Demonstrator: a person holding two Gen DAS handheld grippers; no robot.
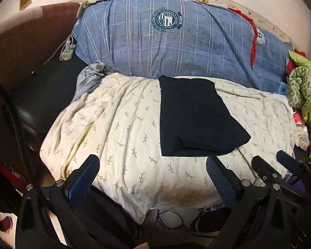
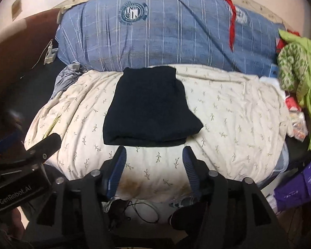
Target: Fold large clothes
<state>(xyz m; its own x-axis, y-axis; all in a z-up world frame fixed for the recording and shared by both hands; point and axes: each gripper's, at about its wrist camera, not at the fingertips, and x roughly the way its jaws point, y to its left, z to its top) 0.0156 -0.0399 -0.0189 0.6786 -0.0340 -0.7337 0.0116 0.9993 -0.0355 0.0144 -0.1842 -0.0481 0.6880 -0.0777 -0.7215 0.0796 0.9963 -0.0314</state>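
A dark navy garment (image 1: 197, 116) (image 2: 149, 108) lies folded into a neat rectangle on a cream leaf-print quilt (image 1: 124, 124) (image 2: 228, 114). My left gripper (image 1: 152, 162) hangs just short of the garment's near edge, wide open, with only quilt showing between its blue pads. Its body also appears at the left of the right wrist view, one finger (image 2: 51, 140) over the quilt's edge. My right gripper (image 2: 154, 151) is open and sits just in front of the garment's near edge with nothing in it. In the left wrist view the right gripper (image 1: 269, 158) stands beside the garment's near right corner.
A blue plaid duvet (image 1: 155, 41) (image 2: 155, 31) is bunched behind the quilt against the wall. Green clothes (image 1: 309, 95) (image 2: 300, 72) are piled at the right. Below the bed's near edge are cables (image 1: 168, 217), a shoe (image 2: 186, 213) and a purple bag (image 2: 296, 186).
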